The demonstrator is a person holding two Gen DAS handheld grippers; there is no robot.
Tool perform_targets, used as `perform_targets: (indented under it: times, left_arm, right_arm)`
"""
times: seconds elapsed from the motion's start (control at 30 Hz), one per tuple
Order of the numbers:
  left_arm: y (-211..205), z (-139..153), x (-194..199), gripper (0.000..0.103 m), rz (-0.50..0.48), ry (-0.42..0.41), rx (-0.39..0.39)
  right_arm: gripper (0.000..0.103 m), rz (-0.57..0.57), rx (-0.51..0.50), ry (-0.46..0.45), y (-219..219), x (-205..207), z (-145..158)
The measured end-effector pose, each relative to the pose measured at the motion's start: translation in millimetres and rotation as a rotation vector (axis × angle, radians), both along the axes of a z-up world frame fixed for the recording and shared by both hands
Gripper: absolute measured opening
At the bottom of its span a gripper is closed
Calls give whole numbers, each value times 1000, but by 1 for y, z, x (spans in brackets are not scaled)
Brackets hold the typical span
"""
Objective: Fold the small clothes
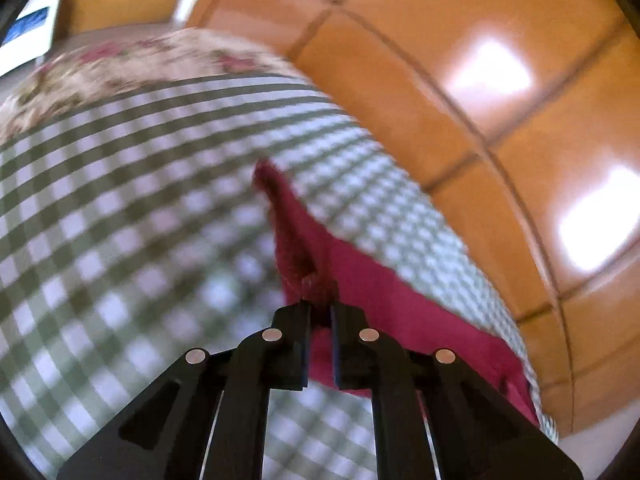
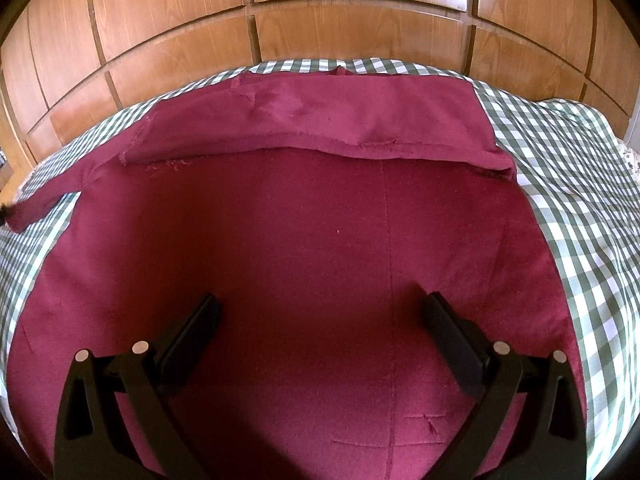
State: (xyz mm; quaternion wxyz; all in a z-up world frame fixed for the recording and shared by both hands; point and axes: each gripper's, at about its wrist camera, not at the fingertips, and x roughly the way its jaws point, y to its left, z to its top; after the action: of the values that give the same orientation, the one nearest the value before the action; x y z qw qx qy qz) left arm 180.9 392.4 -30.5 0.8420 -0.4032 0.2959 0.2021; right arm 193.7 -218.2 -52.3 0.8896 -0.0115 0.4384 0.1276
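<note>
The checked bed cover (image 2: 580, 184) is big, with wooden panels (image 2: 340, 40) close behind, so there is more room toward the sides. The dark red cloth (image 2: 300, 240) lies flat on it, top edge folded over. It looks soft, light and floppy, so I'd grab corners. The left claw (image 1: 320, 308) is pinched shut on a strip of the cloth (image 1: 296, 248). The right claw (image 2: 320, 312) hangs wide open over the cloth, holding nothing.

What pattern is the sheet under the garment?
Green-and-white check sheet; sharpest in the right wrist view, beside the maroon garment.
</note>
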Motion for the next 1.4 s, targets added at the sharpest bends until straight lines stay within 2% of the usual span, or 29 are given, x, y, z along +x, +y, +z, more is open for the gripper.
perform_targets:
  times: [0.17, 0.27, 0.37, 0.5, 0.57, 0.63, 0.67, 0.83, 0.93, 1.0, 1.07, 1.13, 1.17, 1.2, 1.27, 1.3, 1.33, 1.37, 1.4]
  left_arm:
    - [-83, 32, 32, 6, -208, -103, 48]
    - [-156, 46, 58, 6, -382, -153, 73]
    - [-220, 43, 75, 6, -522, -167, 85]
    - [-288, 22, 95, 7, -675, -112, 86]
    - [-312, 10, 100, 20, -700, -41, 137]
    - [-321, 3, 95, 49, -726, -35, 135]
    - [-318, 0, 89, 53, -722, -38, 138]
    - [-289, -2, 50, 54, -625, -26, 187]
    - [-261, -11, 25, 54, -522, 20, 213]
    - [-241, -19, 15, 54, -455, 61, 210]
    - [-226, -25, 7, 54, -410, 90, 199]
    - [-214, -30, 1, 57, -365, 113, 201]
    - [-209, -31, -3, 61, -349, 117, 202]
    - [-206, -32, -4, 69, -334, 119, 203]
    - [-199, -35, -9, 72, -304, 123, 202]
    - [-197, -35, -10, 72, -303, 125, 201]
    - [-195, -35, -10, 72, -296, 129, 208]
    - [-195, -34, -11, 72, -291, 131, 215]
    - [-195, -34, -9, 72, -288, 134, 221]
  right_arm:
    - [101, 0, 3, 0, -1, 0, 0]
    - [101, -1, 10, -1, -1, 0, 1]
    - [101, -2, 15, -1, -2, 1, 1]
    - [101, -3, 21, 0, -2, 1, 1]
    - [101, -3, 28, 0, -3, 2, 1]
    - [101, -3, 39, 1, -4, 1, 1]
    - [101, -4, 41, 2, -4, 1, 1]
    - [101, -22, 40, 22, -1, 4, 9]
    - [96, -4, 254, 41, 9, 9, 28]
    - [93, 45, 307, 58, 31, 17, 36]
    - [82, 103, 331, 90, 65, 31, 39]
    - [78, 147, 314, 118, 104, 47, 36]
    - [74, 157, 300, 135, 118, 55, 32]
    - [70, 169, 285, 159, 132, 62, 27]
    - [62, 194, 216, 159, 162, 70, 22]
    - [56, 214, 165, 132, 173, 70, 23]
    - [33, 250, 108, 114, 186, 70, 27]
    - [9, 271, 95, 112, 190, 71, 31]
    - [7, 287, 98, 102, 192, 72, 39]
